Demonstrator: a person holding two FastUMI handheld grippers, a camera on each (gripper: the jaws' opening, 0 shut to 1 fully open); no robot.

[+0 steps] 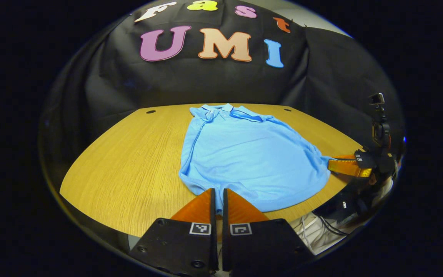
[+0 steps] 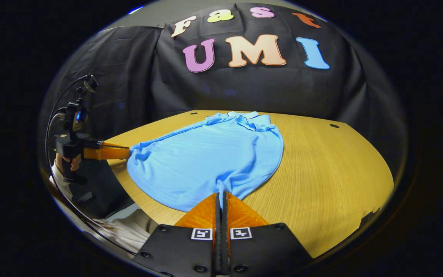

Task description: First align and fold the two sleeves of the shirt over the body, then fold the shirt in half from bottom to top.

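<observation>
A light blue polo shirt (image 1: 244, 154) lies on the wooden table (image 1: 129, 161), collar (image 1: 221, 109) toward the far wall and sleeves tucked in over the body. My left gripper (image 1: 218, 190) is shut on the near left corner of the bottom hem. Farther right in the same view, my right gripper (image 1: 331, 164) pinches the hem's other corner. In the right gripper view the shirt (image 2: 206, 157) spreads ahead, my right gripper (image 2: 221, 193) is shut on its hem corner, and the left gripper (image 2: 128, 153) holds the opposite corner slightly raised.
The table (image 2: 329, 165) has bare wood to either side of the shirt and small round holes (image 2: 334, 125) near its far edge. A person's hand (image 2: 65, 159) holds the left gripper's handle. Cables (image 1: 313, 227) hang below the near table edge.
</observation>
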